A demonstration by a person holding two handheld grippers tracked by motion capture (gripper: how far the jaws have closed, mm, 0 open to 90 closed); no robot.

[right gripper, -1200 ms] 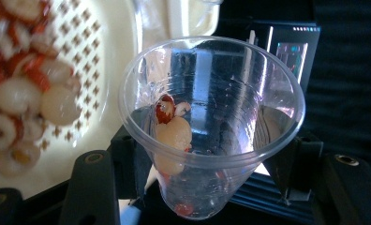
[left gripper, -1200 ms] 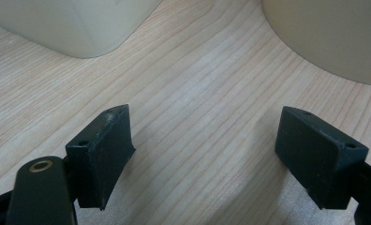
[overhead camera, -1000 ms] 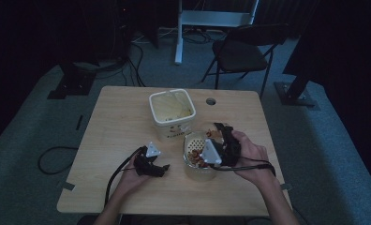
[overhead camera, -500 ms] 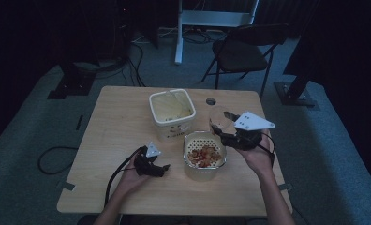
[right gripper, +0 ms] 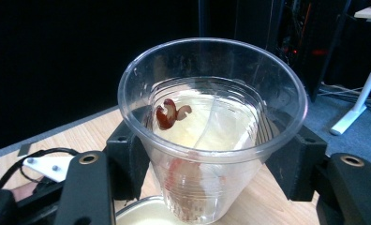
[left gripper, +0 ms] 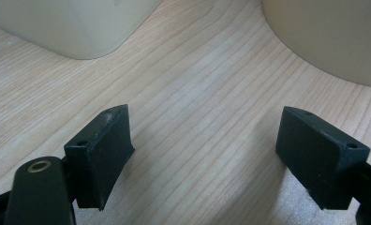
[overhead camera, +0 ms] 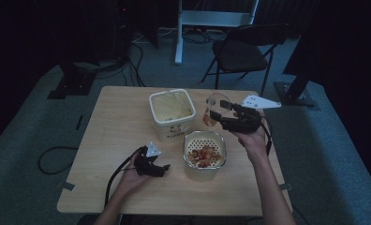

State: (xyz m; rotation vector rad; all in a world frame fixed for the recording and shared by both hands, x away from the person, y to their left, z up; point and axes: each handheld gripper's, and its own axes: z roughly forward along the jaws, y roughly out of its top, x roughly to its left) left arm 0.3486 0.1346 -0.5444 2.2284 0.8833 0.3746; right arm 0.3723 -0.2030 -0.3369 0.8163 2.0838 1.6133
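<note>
The right gripper (overhead camera: 215, 114) grasps a clear plastic cup (overhead camera: 213, 108) above the table (overhead camera: 108, 126), its jaws pressed against the cup's two sides just under the rim; in the right gripper view the cup (right gripper: 211, 126) stands upright between the jaws, with one reddish-brown curled piece (right gripper: 167, 115) stuck to its inner wall and a pinkish smear low on the side; seen from the high view, the cup hangs over the table's far right part, at about two o'clock from the table's middle, just to the right of the square cream tub (overhead camera: 172, 112) and beyond the round perforated basket (overhead camera: 204, 152); the basket sits near the middle of the table, at five o'clock from the tub, and holds a heap of reddish pieces (overhead camera: 202, 155); the right hand (overhead camera: 254, 140) comes in from the near edge, and the grey three-cornered plate (overhead camera: 261, 101) rides on top of its gripper; the left gripper (overhead camera: 161, 167) rests low on the table at about seven o'clock from the basket, apart from it, its jaws released and parted with only bare wood between them; in the left gripper view the tub's wall (left gripper: 71, 23) rises at eleven o'clock and the basket's rounded wall (left gripper: 329, 37) at one o'clock, both clear of the jaws; a cable (overhead camera: 120, 171) trails from the left gripper toward the near edge.
</note>
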